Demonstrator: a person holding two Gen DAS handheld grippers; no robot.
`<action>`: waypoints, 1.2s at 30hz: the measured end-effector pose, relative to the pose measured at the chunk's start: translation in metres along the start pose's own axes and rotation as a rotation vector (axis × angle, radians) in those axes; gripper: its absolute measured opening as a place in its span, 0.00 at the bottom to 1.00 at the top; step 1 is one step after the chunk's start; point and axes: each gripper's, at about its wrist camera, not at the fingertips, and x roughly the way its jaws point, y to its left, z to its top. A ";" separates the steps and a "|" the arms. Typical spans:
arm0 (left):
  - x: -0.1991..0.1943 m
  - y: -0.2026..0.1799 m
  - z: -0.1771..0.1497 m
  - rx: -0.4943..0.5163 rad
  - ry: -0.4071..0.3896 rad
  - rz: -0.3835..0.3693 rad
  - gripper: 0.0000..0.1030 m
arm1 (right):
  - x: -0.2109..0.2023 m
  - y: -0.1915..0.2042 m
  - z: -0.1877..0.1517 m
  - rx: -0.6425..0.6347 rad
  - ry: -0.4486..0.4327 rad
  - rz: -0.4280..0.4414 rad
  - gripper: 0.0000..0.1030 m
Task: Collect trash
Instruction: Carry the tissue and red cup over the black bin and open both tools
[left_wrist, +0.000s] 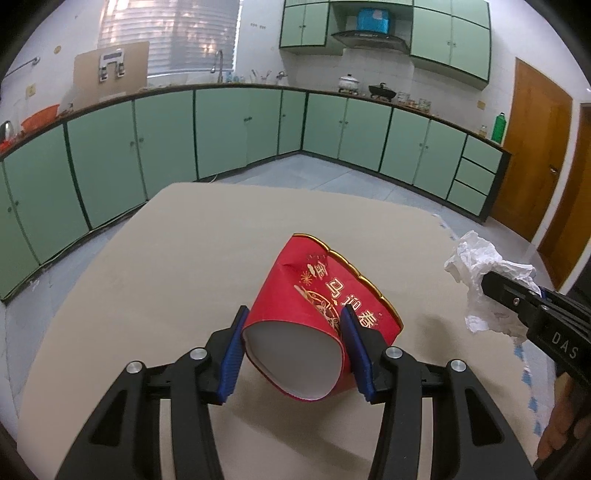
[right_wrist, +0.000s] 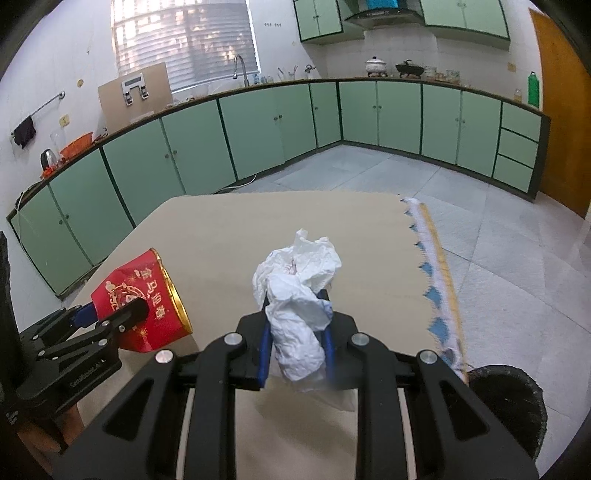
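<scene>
So my right gripper is clamped on the crumpled tissue, my left gripper is squeezing the red paper cup, and the black bin sits low off my right side, closer to the tissue hand.

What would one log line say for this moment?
left tool: shut on red paper cup | right tool: shut on crumpled white tissue | black bin: right of table

A home kitchen: green cabinets line two walls, with a sink tap, range hood and cooking pots along them.
</scene>
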 end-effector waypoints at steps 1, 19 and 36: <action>-0.002 -0.005 0.001 0.004 -0.003 -0.007 0.48 | -0.003 -0.002 0.000 0.003 -0.004 -0.003 0.21; -0.046 -0.104 0.002 0.102 -0.064 -0.172 0.48 | -0.101 -0.083 -0.027 0.103 -0.089 -0.145 0.21; -0.065 -0.227 -0.021 0.234 -0.061 -0.349 0.49 | -0.179 -0.176 -0.081 0.201 -0.123 -0.331 0.21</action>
